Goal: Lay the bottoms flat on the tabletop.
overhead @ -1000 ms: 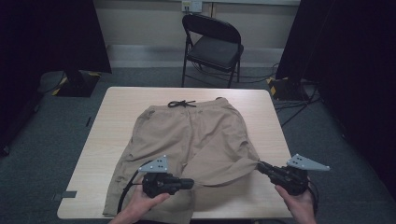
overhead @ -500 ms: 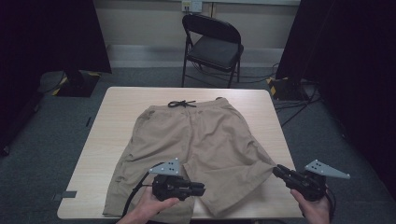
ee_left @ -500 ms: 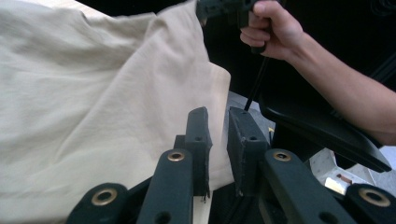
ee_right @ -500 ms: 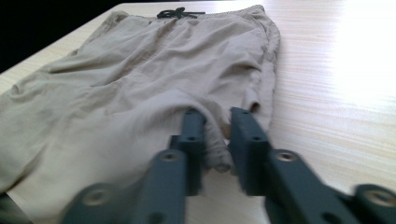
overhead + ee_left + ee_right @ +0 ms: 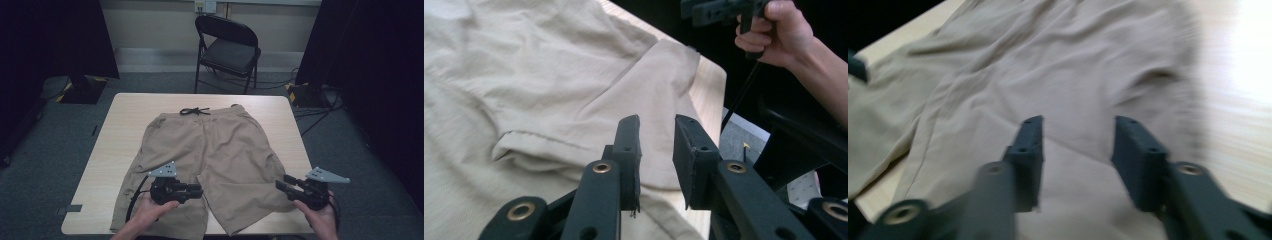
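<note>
Both hand-held grippers pulling back toward near desk edge since earlier frames, jaws just opening, nothing between them. Left hand-held gripper point(image 5: 199, 190) hovering over left leg, right hand-held gripper point(image 5: 278, 184) at right hem. Khaki shorts point(image 5: 210, 150) lying flat on desk point(image 5: 125, 112), waistband far side.

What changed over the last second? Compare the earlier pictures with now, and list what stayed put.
Both tongs have just been opening and let go of the beige cotton shorts. The left tongs slid right over the left leg hem; the right tongs drew back toward the table's near right corner. Nothing sits between either pair of jaws now. The shorts stay spread flat on the light wooden table, drawstring at the far edge, and the black folding chair is unmoved.
</note>
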Motion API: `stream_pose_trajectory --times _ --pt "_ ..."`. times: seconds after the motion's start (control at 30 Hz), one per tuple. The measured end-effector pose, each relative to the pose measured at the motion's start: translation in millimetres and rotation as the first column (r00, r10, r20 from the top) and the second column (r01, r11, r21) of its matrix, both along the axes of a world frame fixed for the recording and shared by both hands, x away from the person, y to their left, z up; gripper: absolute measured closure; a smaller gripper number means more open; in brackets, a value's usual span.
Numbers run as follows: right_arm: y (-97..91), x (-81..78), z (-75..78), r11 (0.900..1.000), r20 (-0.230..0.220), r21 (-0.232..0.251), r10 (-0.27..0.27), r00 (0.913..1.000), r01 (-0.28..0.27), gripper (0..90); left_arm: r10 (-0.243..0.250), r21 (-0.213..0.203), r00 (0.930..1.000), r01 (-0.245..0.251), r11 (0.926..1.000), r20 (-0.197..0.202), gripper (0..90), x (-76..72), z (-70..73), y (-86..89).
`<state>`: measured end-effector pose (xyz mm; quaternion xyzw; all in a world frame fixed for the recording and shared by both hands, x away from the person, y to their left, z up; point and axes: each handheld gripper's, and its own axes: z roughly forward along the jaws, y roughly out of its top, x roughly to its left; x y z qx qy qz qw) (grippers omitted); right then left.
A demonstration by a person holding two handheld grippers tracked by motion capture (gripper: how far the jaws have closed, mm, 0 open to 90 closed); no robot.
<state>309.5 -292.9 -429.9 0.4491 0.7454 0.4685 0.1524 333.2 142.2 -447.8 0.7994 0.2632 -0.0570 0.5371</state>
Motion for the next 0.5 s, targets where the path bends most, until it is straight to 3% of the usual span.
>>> stream_pose_trajectory --times 0.17,0.37,0.4,0.5 --pt "28.5 9.7 -25.5 0.9935 -0.036 -0.035 0.107 0.9936 -0.108 72.2 0.006 -0.002 1.0000 -0.006 1.0000 0.007 72.7 -0.9 0.1 1.6" --pt "37.7 21.6 -54.0 0.9870 -0.128 -0.118 0.094 0.9873 -0.109 70.1 0.012 0.026 0.9997 -0.013 0.9996 0.020 72.4 0.0 -1.3 2.3" --pt "38.0 21.2 -55.8 0.9827 -0.129 -0.152 0.087 0.9878 -0.106 69.4 0.016 0.022 0.9998 -0.017 0.9996 0.015 72.2 0.2 -1.7 2.4" --pt "36.3 18.9 -57.1 0.9818 -0.133 -0.155 0.090 0.9870 -0.110 68.1 0.020 0.027 0.9997 -0.020 0.9994 0.012 71.6 1.1 -3.0 3.9"
